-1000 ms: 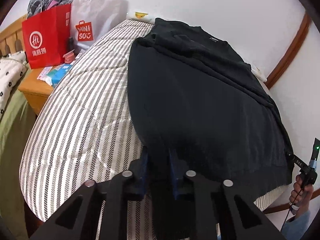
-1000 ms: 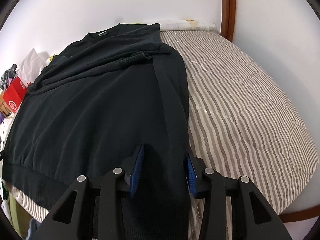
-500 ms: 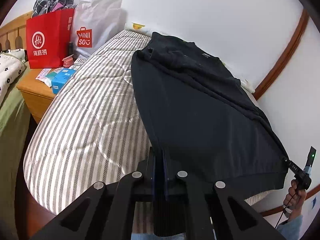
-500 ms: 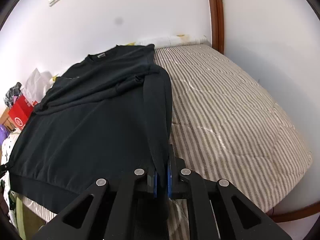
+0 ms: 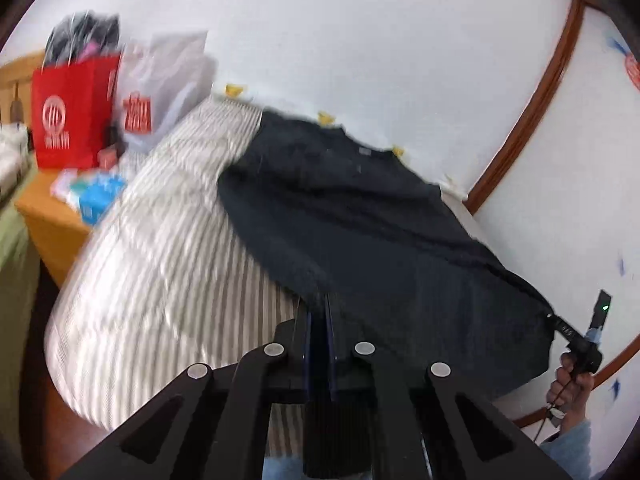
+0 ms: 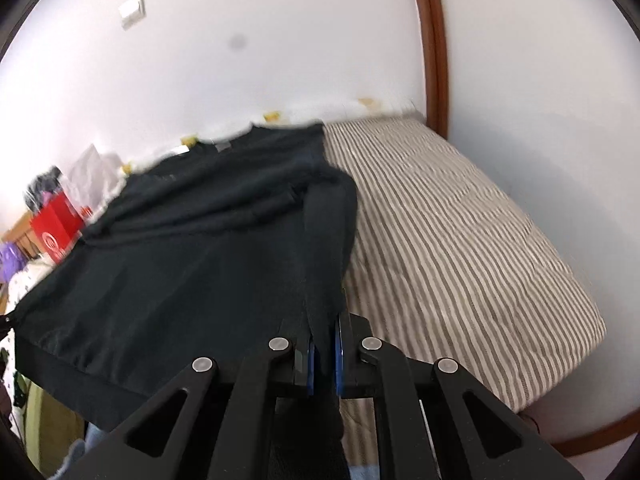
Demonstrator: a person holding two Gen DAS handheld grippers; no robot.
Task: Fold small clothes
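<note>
Black sweatshirt [image 5: 360, 216] spread across striped mattress [image 5: 160, 248], collar toward the white wall, hem end raised off the near edge. Left gripper [image 5: 319, 320] clamped on one hem corner, right gripper [image 6: 324, 344] pinched tight on the other, blue pads [image 6: 340, 354] pressed against the cloth. Red shopping bag [image 5: 72, 116] beside a white plastic bag [image 5: 164, 84] past the mattress's far side.

Bare striped quilted mattress [image 6: 460, 240] lies open toward 2 o'clock; white wall [image 6: 280, 40] blocks 12; red paper bag [image 5: 72, 116] crowds 10 o'clock.
</note>
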